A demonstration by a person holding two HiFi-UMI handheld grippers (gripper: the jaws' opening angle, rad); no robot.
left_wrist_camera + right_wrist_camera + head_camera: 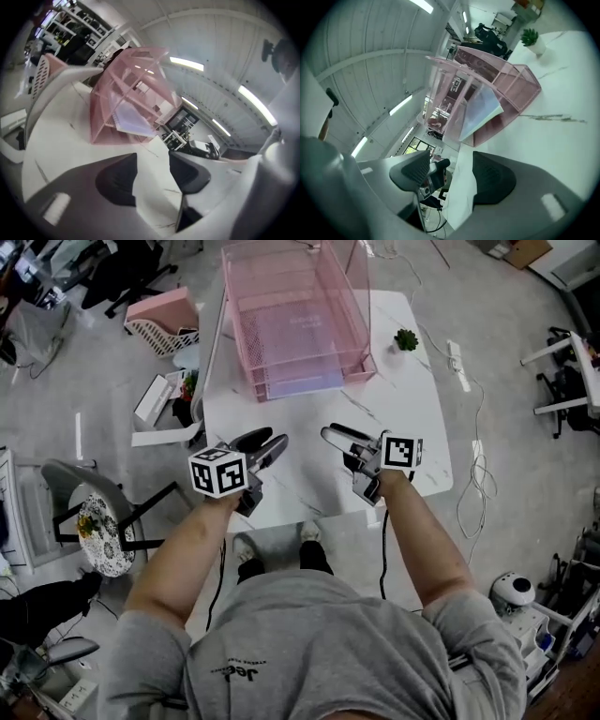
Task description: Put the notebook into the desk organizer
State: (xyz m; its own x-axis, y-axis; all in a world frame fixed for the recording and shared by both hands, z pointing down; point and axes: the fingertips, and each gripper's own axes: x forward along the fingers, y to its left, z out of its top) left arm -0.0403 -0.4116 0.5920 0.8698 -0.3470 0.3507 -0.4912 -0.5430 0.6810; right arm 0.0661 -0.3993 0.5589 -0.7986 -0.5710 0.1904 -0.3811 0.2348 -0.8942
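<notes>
A pink mesh desk organizer (300, 306) stands at the far end of the white marble-look table (412, 418). A pale lilac notebook (298, 382) lies flat in its lowest tier, its near edge sticking out a little. The left gripper view shows the notebook (133, 119) inside the organizer (124, 84); so does the right gripper view, notebook (482, 111) in organizer (506, 77). My left gripper (267, 448) and right gripper (339, 439) hover side by side over the table's near half, well short of the organizer. Both stand open with nothing between the jaws (152, 161) (452, 168).
A small potted plant (406, 339) sits on the table right of the organizer. On the floor to the left are a pink basket (161, 322), boxes and a chair (98, 521). A power strip (457, 365) with cables lies on the floor at the right.
</notes>
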